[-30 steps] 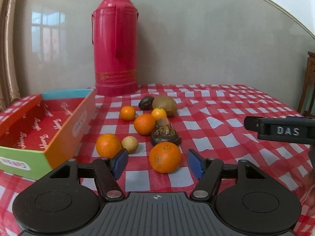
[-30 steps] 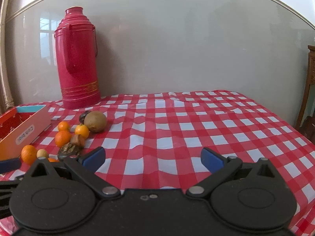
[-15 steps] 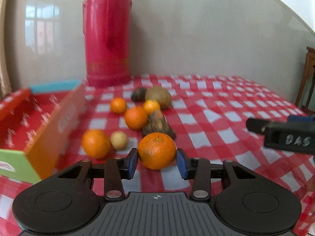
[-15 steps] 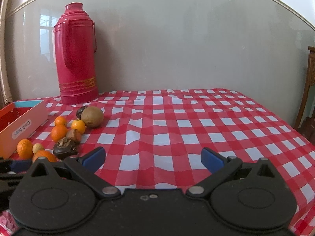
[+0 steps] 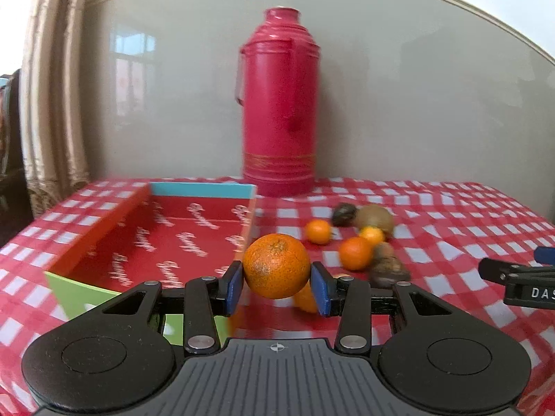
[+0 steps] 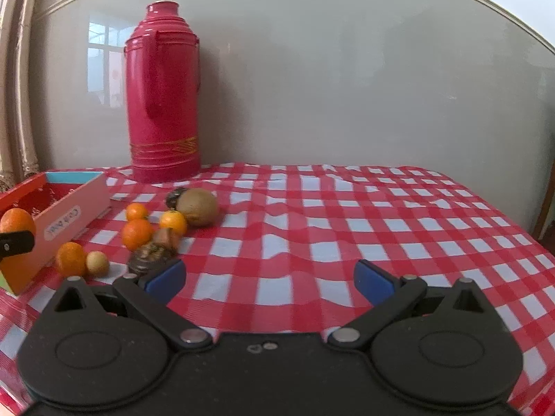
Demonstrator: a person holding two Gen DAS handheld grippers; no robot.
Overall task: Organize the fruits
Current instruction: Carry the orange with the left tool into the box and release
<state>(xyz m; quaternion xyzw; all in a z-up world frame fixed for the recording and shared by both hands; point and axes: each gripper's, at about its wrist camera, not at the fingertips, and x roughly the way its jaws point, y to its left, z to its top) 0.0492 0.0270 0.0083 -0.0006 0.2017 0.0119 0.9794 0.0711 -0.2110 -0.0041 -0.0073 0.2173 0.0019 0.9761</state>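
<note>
My left gripper (image 5: 276,286) is shut on a large orange (image 5: 276,265) and holds it in the air at the near right corner of the open cardboard box (image 5: 166,239), whose inside is red. The held orange also shows at the left edge of the right wrist view (image 6: 17,221). Loose fruit lies on the checked cloth right of the box: small oranges (image 5: 354,252), a kiwi (image 5: 374,216), a dark fruit (image 5: 343,213). In the right wrist view the pile holds an orange (image 6: 71,258), a pale longan (image 6: 97,262) and the kiwi (image 6: 197,206). My right gripper (image 6: 270,280) is open and empty above the cloth.
A tall pink thermos (image 5: 279,104) stands at the back against the grey wall, just behind the box; it also shows in the right wrist view (image 6: 163,93). The red-and-white checked tablecloth (image 6: 347,222) stretches to the right. A curtain (image 5: 48,104) hangs at the far left.
My left gripper closed on the large orange, lifted it off the cloth and swung left toward the box. My right gripper stayed open and shifted only slightly.
</note>
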